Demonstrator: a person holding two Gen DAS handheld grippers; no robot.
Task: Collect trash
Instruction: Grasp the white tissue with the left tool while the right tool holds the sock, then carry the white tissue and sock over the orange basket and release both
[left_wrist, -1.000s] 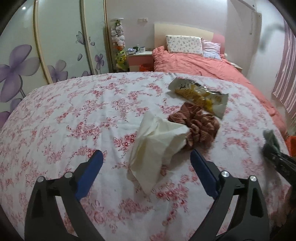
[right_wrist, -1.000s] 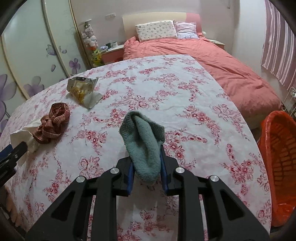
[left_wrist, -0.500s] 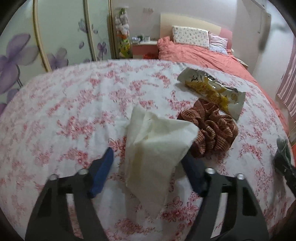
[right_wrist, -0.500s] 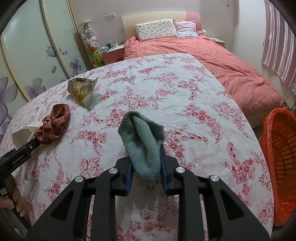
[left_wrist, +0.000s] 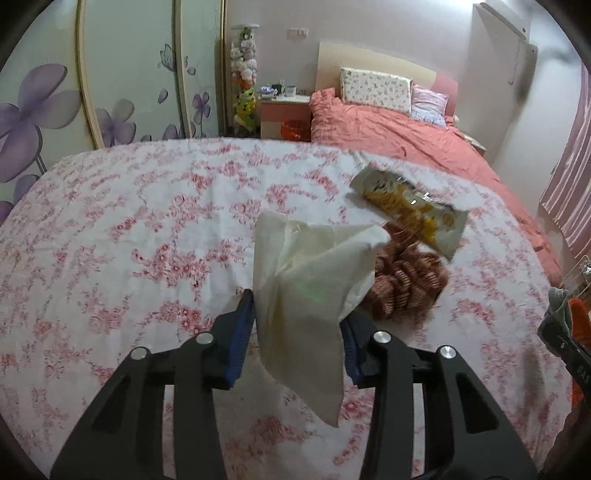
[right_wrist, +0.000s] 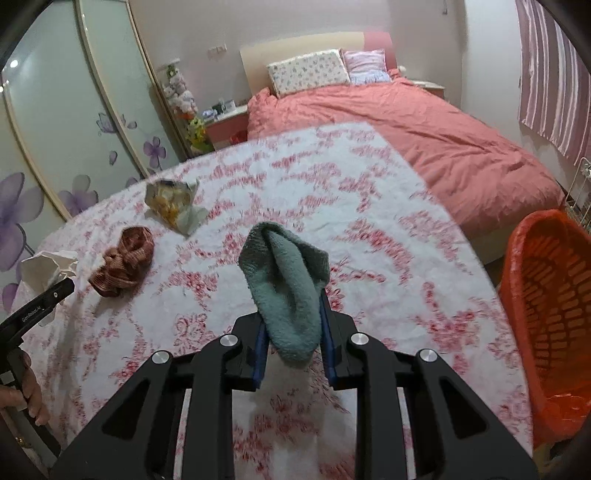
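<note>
left claw: left gripper (left_wrist: 297, 328), blue pads closing on a crumpled cream-white paper tissue (left_wrist: 314, 284); tissue sits between the pads, looks lifted off the cloth, lower tail hanging free
right claw: right gripper (right_wrist: 293, 328) clamped on a folded grey-green terry cloth (right_wrist: 286, 288), cloth sticks up and out past the pads, clear of the surface
next out, left view: rust-brown checked fabric scrunchie (left_wrist: 406, 280) at 2 o'clock of the tissue, just behind it, lying on the cloth
further out: torn silver-and-yellow foil snack wrapper (left_wrist: 410, 210) at 1 o'clock, overlapping the scrunchie's far edge, not picked up
surface: white tablecloth with pink flower print (left_wrist: 129, 240), both leftovers rest on it
bin: orange plastic mesh basket with orange liner (right_wrist: 546, 306) at 3 o'clock of the right claw, beside the table edge; inside mostly unseen
done: two items in grip, none visibly binned
left: carry both to basket, drop; then wrapper; scrunchie may not be trash, a guess
progress: early-to-mid, my estimate
</note>
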